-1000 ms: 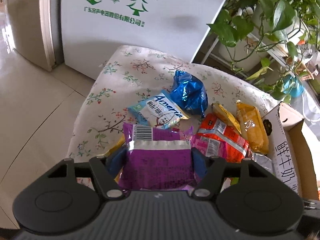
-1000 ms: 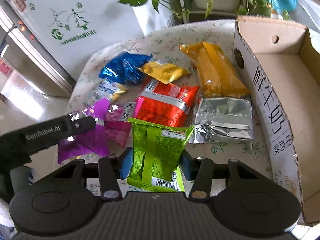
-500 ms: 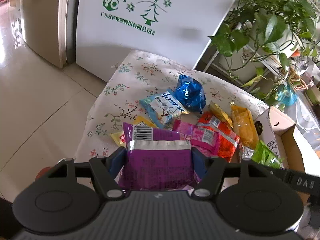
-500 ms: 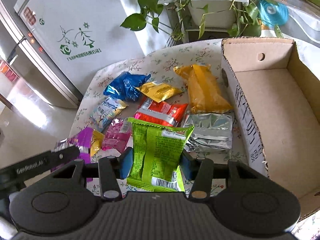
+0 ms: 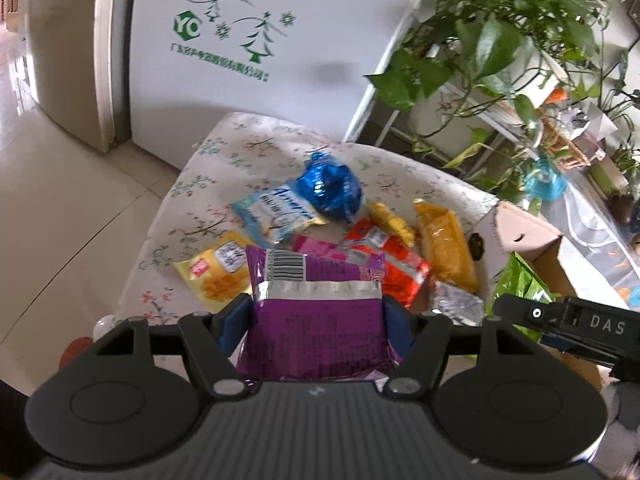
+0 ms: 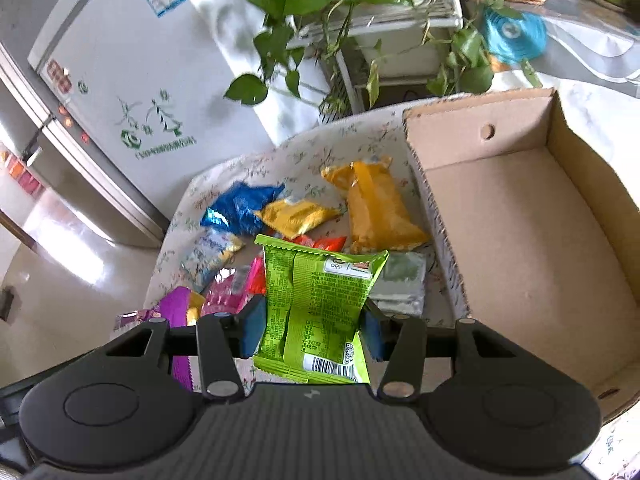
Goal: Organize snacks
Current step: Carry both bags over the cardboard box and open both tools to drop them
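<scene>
My left gripper [image 5: 318, 316] is shut on a purple snack packet [image 5: 318, 332] and holds it above the table's near edge. My right gripper [image 6: 312, 328] is shut on a green snack packet [image 6: 316, 304], held above the table just left of an open, empty cardboard box [image 6: 520, 248]. The right gripper and green packet [image 5: 516, 280] also show in the left wrist view, near the box [image 5: 520, 232]. Several packets lie on the floral tablecloth [image 5: 248, 148]: blue [image 5: 330, 190], light blue [image 5: 276, 212], yellow [image 5: 216, 272], pink [image 5: 320, 248], red [image 5: 392, 260], orange [image 6: 376, 208], silver [image 6: 400, 280].
A white fridge [image 5: 256, 40] stands behind the table. Potted plants on a rack [image 6: 360, 20] stand at the back right. Tiled floor [image 5: 60, 200] lies to the left of the table.
Both grippers have lifted up and back from the table with their packets. The right gripper has moved toward the box, whose whole inside now shows.
</scene>
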Demonstrator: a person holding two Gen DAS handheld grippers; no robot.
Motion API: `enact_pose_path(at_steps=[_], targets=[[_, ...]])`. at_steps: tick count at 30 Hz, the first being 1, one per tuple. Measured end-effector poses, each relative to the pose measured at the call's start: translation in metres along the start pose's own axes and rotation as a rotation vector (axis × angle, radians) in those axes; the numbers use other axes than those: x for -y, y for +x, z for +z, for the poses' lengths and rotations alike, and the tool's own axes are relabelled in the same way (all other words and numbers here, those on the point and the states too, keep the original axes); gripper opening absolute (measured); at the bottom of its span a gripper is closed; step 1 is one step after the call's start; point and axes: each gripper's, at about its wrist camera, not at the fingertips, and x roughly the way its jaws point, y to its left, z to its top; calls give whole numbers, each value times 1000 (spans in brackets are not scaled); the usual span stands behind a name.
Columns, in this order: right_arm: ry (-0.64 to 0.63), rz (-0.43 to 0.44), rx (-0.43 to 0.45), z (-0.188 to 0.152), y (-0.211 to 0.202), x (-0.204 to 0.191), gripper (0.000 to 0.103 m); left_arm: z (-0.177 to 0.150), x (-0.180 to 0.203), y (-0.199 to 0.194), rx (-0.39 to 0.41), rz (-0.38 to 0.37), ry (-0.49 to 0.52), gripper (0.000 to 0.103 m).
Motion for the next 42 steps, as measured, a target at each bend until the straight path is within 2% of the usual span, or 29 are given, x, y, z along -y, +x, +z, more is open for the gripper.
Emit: enact_pose_path(at_steps=[5,18,28,37,41,42], targets=[[35,-6,50,7,-14,17,56,1,21,-3,15,-26,19,68],[150,-128,159,20,-44,69,56,-1,106,11,-3,-141,118,69],[253,-239,233,27,-59,98,56,-14,170,32,-62,-236,182,69],[356,-280,256,29,-63,120,57,-24,207,59,-133,-290,205,69],[408,-292,254,28,-62,127,64,-25,216,61,-129,-294,240,82],[427,-285,255,28,-62,129,71,-25,217,60,-122,-292,246,85]])
